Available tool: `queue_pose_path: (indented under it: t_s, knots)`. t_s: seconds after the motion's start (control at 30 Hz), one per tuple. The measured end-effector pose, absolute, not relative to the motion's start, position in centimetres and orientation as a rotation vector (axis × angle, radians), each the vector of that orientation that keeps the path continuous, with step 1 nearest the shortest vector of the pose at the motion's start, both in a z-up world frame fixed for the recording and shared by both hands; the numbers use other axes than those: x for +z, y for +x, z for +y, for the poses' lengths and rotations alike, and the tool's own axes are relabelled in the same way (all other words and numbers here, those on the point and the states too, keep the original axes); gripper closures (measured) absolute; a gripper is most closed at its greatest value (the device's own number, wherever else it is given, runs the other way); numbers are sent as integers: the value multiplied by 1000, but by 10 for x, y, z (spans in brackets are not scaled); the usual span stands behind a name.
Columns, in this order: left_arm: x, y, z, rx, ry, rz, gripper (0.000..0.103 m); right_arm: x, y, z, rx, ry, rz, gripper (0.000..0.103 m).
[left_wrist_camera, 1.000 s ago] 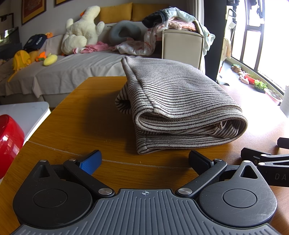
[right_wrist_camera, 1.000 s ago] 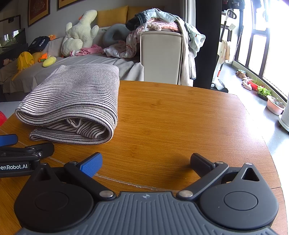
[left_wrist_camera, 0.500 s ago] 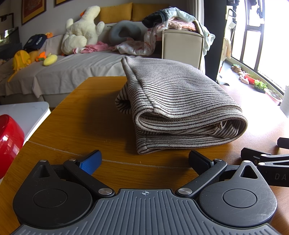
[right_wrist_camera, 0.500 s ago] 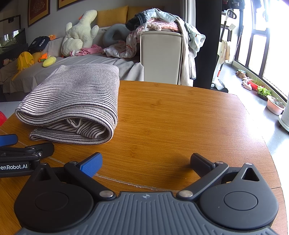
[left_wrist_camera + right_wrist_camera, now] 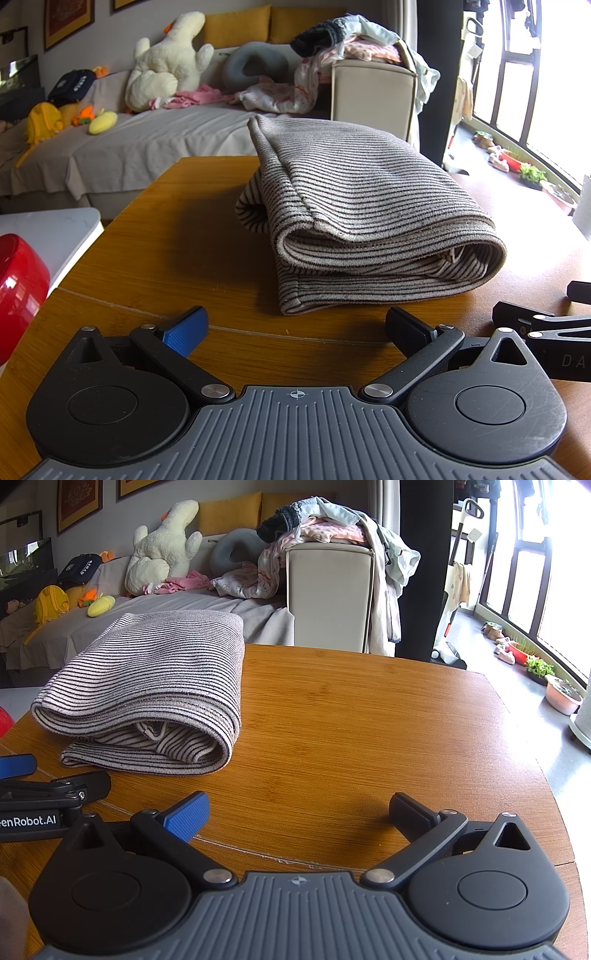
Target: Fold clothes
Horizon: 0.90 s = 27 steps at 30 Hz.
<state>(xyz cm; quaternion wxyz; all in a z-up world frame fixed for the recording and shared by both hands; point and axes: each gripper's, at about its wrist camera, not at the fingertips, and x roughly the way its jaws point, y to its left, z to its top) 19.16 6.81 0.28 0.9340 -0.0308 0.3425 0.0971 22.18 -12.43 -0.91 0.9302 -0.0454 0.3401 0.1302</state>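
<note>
The wooden table (image 5: 192,236) is carrying everything here, stretching out ahead of both claws and running under them. On it a striped knitted garment (image 5: 362,206) is lying already folded into a thick, several-layered bundle, its rolled edge facing the claws; it is sitting just ahead of the left claw (image 5: 295,325) and slightly to that claw's right, while from the right claw (image 5: 299,812) it is lying ahead and well off to the left (image 5: 147,686). Whether this bundle is a finished fold or one awaiting another pass, the pictures are not settling. The fabric is looking soft, limp and fairly light, with a fuzzy nap that should be gripping the pads rather than slipping, and nothing about it is looking fragile. Being floppy, it would be sagging and opening out if lifted by a single layer, so the safer hold is seeming to be on the thick rolled edge nearest the claws, pinching all layers together, or on two corners at once, one per claw. Both claws are standing wide open, gripping nothing, hovering low over the tabletop near its front edge and side by side, short of the cloth and not touching it.
</note>
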Motion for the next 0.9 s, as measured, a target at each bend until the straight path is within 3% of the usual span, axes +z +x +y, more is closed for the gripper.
queue_pose_path:
  t_s: [0.9]
  knots:
    - [2,197,57,200,-61,723,0,-9,223,-120,255,-89,696,0]
